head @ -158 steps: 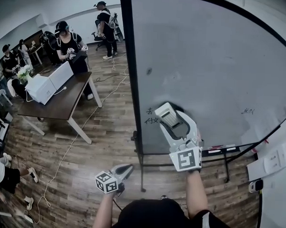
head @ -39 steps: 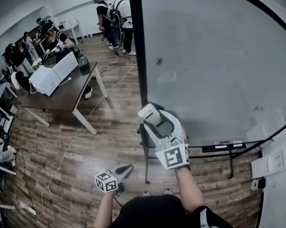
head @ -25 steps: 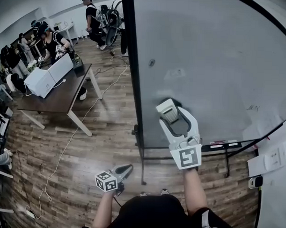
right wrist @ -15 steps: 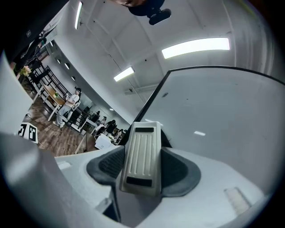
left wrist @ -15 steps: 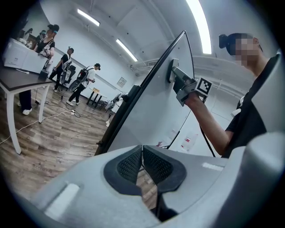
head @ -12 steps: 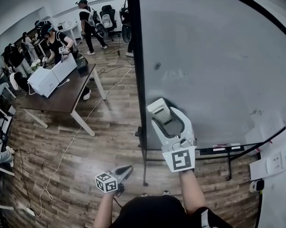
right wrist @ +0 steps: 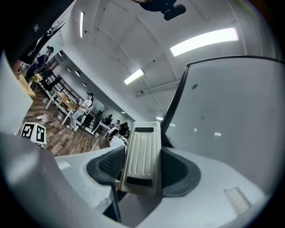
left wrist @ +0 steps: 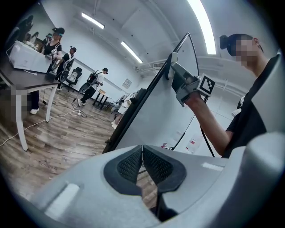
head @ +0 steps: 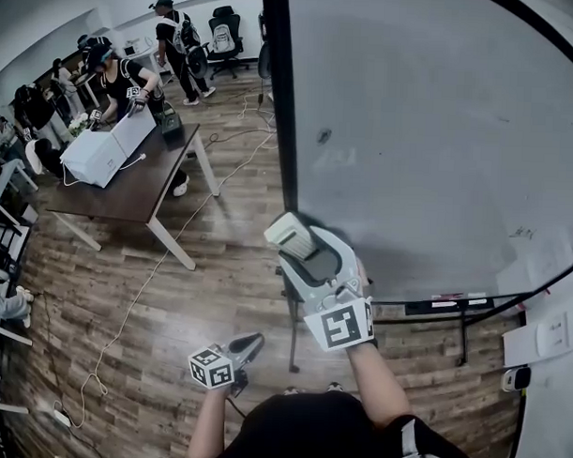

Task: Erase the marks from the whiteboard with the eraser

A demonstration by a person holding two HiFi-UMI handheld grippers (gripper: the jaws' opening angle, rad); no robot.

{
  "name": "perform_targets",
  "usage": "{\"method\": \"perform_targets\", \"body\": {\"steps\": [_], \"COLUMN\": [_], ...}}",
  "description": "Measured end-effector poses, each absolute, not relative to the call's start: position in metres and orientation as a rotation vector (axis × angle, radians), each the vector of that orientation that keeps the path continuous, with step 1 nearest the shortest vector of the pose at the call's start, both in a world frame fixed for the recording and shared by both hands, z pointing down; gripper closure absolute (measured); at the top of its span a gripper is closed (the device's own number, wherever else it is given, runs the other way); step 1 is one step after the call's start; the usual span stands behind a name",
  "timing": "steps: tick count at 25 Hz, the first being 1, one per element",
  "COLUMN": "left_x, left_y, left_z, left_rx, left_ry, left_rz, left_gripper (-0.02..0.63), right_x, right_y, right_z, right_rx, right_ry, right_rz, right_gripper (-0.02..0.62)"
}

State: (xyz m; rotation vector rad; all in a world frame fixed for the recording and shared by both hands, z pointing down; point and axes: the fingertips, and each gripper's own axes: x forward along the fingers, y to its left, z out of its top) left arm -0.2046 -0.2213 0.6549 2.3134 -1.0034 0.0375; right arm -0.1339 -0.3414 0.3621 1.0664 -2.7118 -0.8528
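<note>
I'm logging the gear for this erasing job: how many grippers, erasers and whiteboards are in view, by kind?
grippers: 2 (left gripper, right gripper)
eraser: 1
whiteboard: 1
Total: 4

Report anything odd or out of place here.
Nothing broken or spilled. A loose white cable trails across the wood floor beside the table; a dark spot sits on the whiteboard.
</note>
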Motion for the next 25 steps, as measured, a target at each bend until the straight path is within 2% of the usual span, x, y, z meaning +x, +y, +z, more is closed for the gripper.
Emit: {"method": "perform_targets", "body": {"steps": [8,20,25], "left_x": [-0.189,-0.13,-0.125], "left_y": [-0.228,-0.242,-0.237], "left_z": [0.65,0.643,0.647], "left_rx": [2.332,2.398,2.399], "left_ry": [-0.982,-0.84,-0.831], "left_rz": [0.033,0.052,0.066], "left_gripper": [0.588,0.588,0.588], "right_x": [-0.111,-0.004,0.001], "right_y": [-0.342,-0.347,-0.35], "right_z": [0.34,0.314,0.319], "right_rx": [1.114,1.44,1.425], "right_ry": [-2.732,-2.69,-2.611], "right_rz": [-0.873,-0.848,-0.893], "right_gripper": [0.341,0.341,0.341]}}
